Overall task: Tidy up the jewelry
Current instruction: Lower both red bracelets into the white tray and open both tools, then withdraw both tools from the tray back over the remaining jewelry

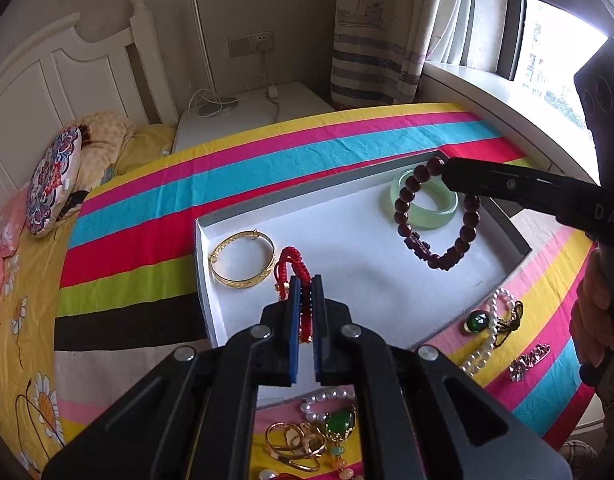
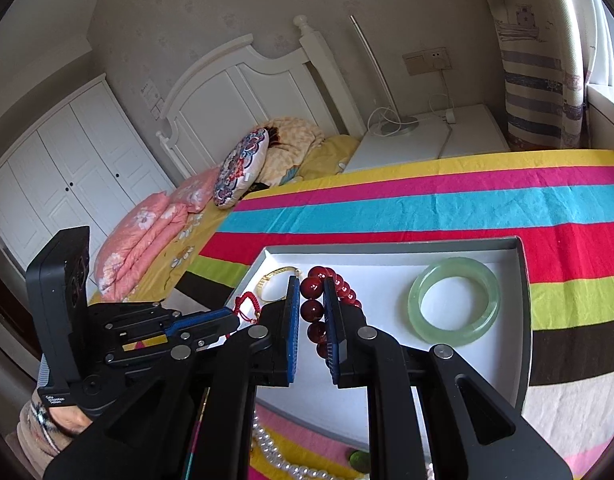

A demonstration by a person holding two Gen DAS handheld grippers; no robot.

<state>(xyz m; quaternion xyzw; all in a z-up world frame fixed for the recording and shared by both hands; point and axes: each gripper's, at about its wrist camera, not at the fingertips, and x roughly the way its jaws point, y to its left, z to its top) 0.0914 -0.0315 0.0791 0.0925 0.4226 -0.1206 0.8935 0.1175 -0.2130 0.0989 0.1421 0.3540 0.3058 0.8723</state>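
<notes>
A shallow white tray [image 1: 347, 240] with grey walls lies on the striped cloth. In it rest a gold bangle [image 1: 242, 259] at the left and a pale green jade bangle [image 1: 424, 200] at the right. My left gripper [image 1: 305, 284] is shut on a red braided cord bracelet [image 1: 293, 260], held above the tray's near left part. My right gripper [image 2: 312, 282] is shut on a dark red bead bracelet [image 2: 313, 310], which hangs over the tray just left of the jade bangle [image 2: 454, 300]. In the left wrist view the bead bracelet [image 1: 435, 220] dangles from the right gripper's fingers [image 1: 483, 178].
Loose jewelry lies on the cloth in front of the tray: pearl strands [image 1: 487, 340], a green stone pendant [image 1: 477, 322], gold rings [image 1: 295, 444], a green pendant [image 1: 341, 424], a silver brooch [image 1: 529, 362]. A bed with pillows [image 2: 239, 168] stands at the left, a white nightstand [image 1: 247, 116] behind.
</notes>
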